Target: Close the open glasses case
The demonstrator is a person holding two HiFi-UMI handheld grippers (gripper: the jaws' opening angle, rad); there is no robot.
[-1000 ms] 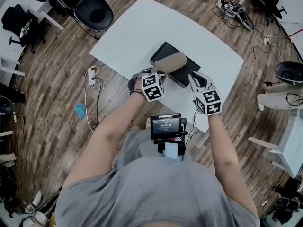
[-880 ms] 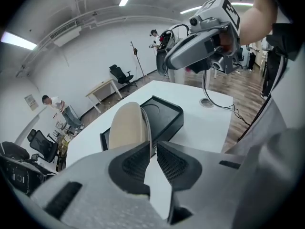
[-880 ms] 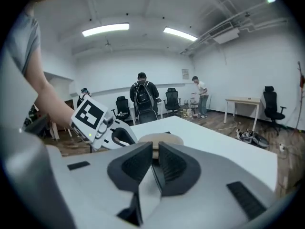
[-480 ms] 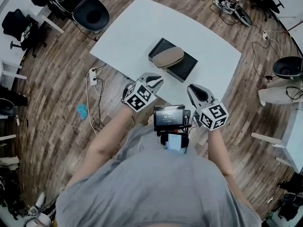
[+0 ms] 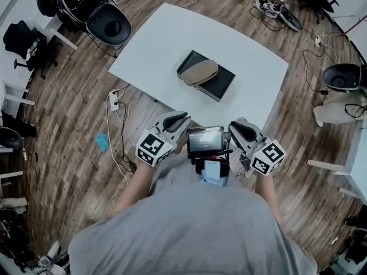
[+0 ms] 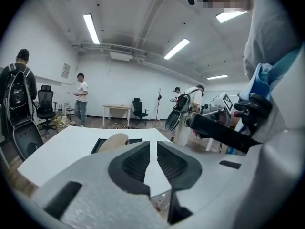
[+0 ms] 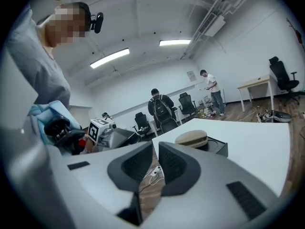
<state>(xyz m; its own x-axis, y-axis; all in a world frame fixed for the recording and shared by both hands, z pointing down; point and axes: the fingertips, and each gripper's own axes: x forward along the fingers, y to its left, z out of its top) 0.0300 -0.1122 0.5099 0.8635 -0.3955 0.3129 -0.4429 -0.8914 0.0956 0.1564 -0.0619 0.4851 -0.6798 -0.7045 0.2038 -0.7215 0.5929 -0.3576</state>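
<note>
Pulled back since a second ago: the left gripper [image 5: 183, 117] and right gripper [image 5: 236, 125] are off the white rectangular table [image 5: 166, 39], up near the person's body. Both have jaws nearly together, only a thin slit, nothing in them. The tan oval glasses case [image 5: 199, 72] sits closed on a flat black box [image 5: 222, 86], well apart from both.

Bare white table [image 5: 160, 44] around black box [image 5: 222, 85] and glasses case [image 5: 199, 72]
</note>
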